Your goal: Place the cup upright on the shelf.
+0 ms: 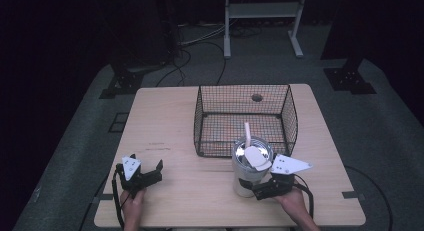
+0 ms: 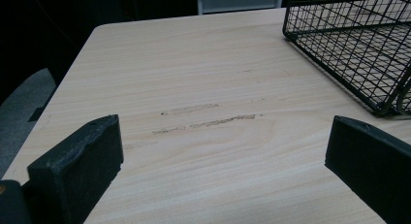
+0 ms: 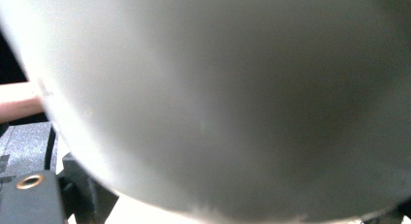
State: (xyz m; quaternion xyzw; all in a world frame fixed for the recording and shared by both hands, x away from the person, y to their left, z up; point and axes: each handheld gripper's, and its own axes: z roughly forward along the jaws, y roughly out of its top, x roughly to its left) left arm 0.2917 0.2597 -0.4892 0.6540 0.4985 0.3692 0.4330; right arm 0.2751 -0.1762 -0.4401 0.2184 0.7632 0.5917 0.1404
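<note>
A tall metal canister (image 1: 247, 171) stands on the wooden table (image 1: 170, 121), just in front of a black wire basket (image 1: 243, 86). A pale wooden spatula (image 1: 254, 156) sticks out of its top. My right gripper (image 1: 253, 189) is shut on the canister's lower part from the front right. In the right gripper view the canister's grey wall (image 3: 232, 103) is pressed close against the camera, with one black finger (image 3: 85, 195) at the bottom left. My left gripper (image 1: 146, 162) rests near the table's front left, open with nothing between its jaws (image 2: 225, 136).
The wire basket (image 2: 349, 44) takes up the middle back of the table and lies to the right ahead of the left gripper. Scuff marks (image 2: 208, 118) cross the wood ahead of that gripper. A white frame (image 1: 262, 21) and cables lie on the floor behind.
</note>
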